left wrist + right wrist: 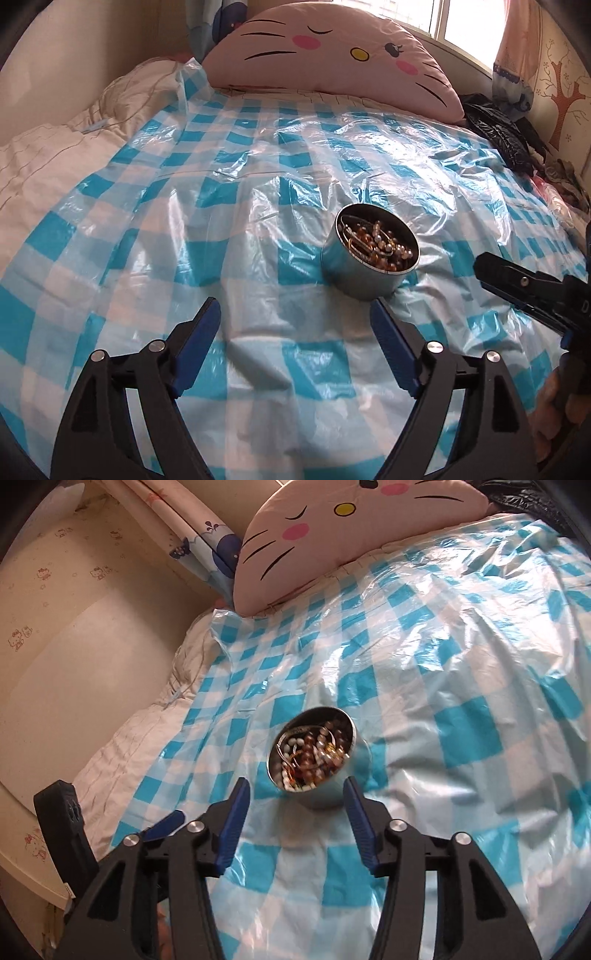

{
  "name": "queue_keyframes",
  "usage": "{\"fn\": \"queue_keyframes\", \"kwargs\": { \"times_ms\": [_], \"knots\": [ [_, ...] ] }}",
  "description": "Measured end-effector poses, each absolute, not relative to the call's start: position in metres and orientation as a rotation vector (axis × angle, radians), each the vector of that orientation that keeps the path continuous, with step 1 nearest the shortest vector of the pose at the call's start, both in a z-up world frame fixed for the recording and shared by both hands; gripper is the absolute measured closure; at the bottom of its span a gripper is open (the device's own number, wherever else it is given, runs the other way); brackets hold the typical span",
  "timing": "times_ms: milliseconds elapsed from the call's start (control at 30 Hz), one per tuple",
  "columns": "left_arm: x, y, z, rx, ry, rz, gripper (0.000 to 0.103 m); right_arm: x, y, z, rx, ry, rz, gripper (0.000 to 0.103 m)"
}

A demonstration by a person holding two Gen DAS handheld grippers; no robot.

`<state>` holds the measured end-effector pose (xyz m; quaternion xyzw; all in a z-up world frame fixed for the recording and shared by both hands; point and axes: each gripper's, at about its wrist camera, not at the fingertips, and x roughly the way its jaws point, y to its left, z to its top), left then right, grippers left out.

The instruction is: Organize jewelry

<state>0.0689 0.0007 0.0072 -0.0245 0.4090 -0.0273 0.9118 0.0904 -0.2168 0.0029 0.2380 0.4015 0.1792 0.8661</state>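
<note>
Nearest your left wrist camera: your left gripper (293, 310), blue-padded fingers (201, 332) spread wide, nothing between them, only blue-and-white checked plastic sheet (221, 192) below. The round metal tin (364, 271) sits on that sheet just beyond the right fingertip, not touched by it. Tin is open-topped, upright, slightly sunk into the soft bed. Contents: a tangle of jewelry (384, 245), amber-brown beads, pale pearl-like beads, and thin gold-coloured wire loops against the inner wall; individual pieces cannot be separated. Your right gripper (295, 790) is parted about halfway, holding nothing; in its own view the tin (314, 797) lies just ahead of the tips, apart from both pads. From the left view one black finger of it (517, 284) shows at the right edge, clear of the tin. A pink cat-face pillow (332, 55) leans at the head of the bed.
</note>
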Motion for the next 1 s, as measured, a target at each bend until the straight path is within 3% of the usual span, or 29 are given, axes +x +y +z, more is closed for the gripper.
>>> {"fn": "queue_keyframes", "kwargs": {
  "times_ms": [167, 433, 1000],
  "knots": [
    [0.011, 0.0, 0.021, -0.006, 0.792, -0.027, 0.01, 0.017, -0.22, 0.013, 0.372, 0.8, 0.239, 0.022],
    [-0.04, -0.011, 0.008, 0.054, 0.779, -0.036, 0.008, -0.045, -0.199, 0.006, 0.207, 0.74, 0.077, 0.008],
    [-0.061, 0.001, 0.018, -0.004, 0.688, 0.001, 0.008, -0.05, -0.193, 0.009, 0.134, 0.719, -0.009, 0.007]
  ]
}}
